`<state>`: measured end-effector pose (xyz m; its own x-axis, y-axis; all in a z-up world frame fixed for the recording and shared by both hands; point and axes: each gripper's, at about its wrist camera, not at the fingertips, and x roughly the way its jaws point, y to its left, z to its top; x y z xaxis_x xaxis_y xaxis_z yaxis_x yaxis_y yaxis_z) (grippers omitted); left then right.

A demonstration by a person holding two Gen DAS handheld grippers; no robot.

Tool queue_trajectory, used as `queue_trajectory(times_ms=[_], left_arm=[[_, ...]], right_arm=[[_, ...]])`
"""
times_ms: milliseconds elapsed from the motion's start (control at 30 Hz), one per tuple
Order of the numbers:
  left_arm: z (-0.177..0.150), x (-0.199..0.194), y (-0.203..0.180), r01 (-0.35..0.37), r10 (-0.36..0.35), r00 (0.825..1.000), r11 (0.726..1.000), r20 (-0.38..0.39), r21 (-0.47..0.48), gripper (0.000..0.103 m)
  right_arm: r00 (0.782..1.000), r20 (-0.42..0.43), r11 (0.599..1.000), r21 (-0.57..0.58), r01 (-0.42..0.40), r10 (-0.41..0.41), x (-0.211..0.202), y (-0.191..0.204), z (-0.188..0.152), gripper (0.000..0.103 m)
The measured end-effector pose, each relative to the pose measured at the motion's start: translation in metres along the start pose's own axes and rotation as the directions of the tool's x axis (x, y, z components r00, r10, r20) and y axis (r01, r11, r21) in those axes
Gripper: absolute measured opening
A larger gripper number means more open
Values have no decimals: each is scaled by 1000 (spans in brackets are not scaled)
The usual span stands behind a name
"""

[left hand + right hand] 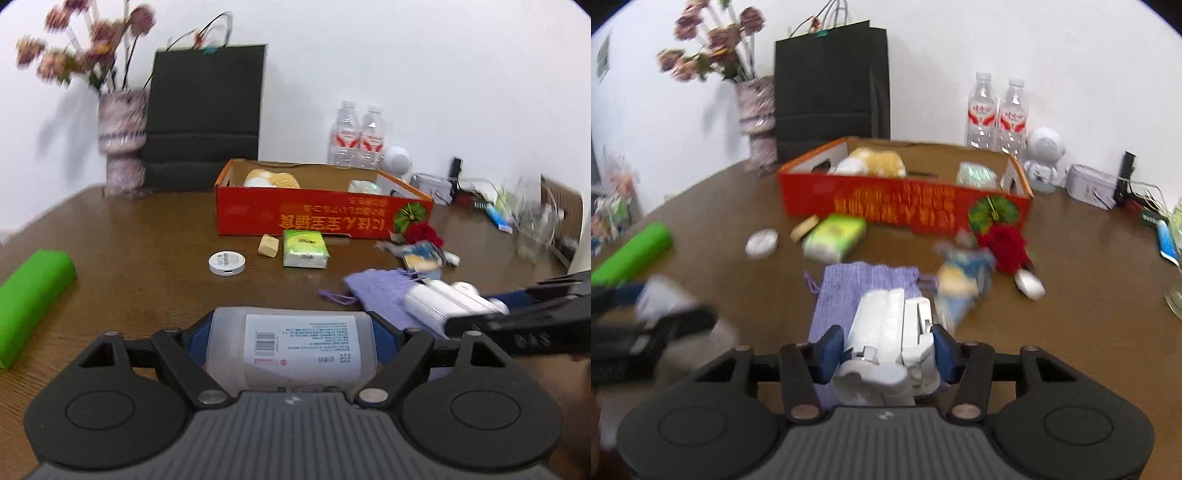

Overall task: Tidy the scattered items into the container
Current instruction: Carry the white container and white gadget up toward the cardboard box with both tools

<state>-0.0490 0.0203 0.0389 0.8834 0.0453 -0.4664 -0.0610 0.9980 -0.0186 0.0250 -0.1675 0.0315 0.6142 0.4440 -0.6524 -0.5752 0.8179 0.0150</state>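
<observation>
My left gripper (pixel 291 339) is shut on a translucent plastic jar with a white label (pixel 295 347), held above the table. My right gripper (pixel 886 350) is shut on a white plastic device (pixel 890 332), over a purple drawstring pouch (pixel 864 284). The red cardboard box (pixel 317 218) stands open at the table's middle, with a plush toy (pixel 271 179) and a pale packet (pixel 364 186) inside. In front of it lie a green tissue pack (pixel 304 247), a tan block (pixel 268 244), a white round disc (pixel 226 263), a blue snack packet (pixel 421 254) and a red flower (pixel 423 232).
A green roll (pixel 31 299) lies at the left. A vase of flowers (pixel 122 147) and a black paper bag (pixel 203 114) stand behind the box. Two water bottles (pixel 356 134), a white robot toy (pixel 1043 158), a tin (pixel 1091 186) and cables (pixel 480 192) crowd the back right.
</observation>
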Motion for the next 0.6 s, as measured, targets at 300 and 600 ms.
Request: queue_trajectory(times_ms=[300, 600], left_arm=[[-17, 10, -6, 2, 2, 991, 1000, -133, 30, 92], [-19, 14, -18, -14, 30, 986, 995, -167, 97, 84]], right_arm=[[994, -11, 992, -56, 110, -111, -9, 16, -13, 54], [990, -39, 988, -73, 133, -136, 9, 17, -9, 54]])
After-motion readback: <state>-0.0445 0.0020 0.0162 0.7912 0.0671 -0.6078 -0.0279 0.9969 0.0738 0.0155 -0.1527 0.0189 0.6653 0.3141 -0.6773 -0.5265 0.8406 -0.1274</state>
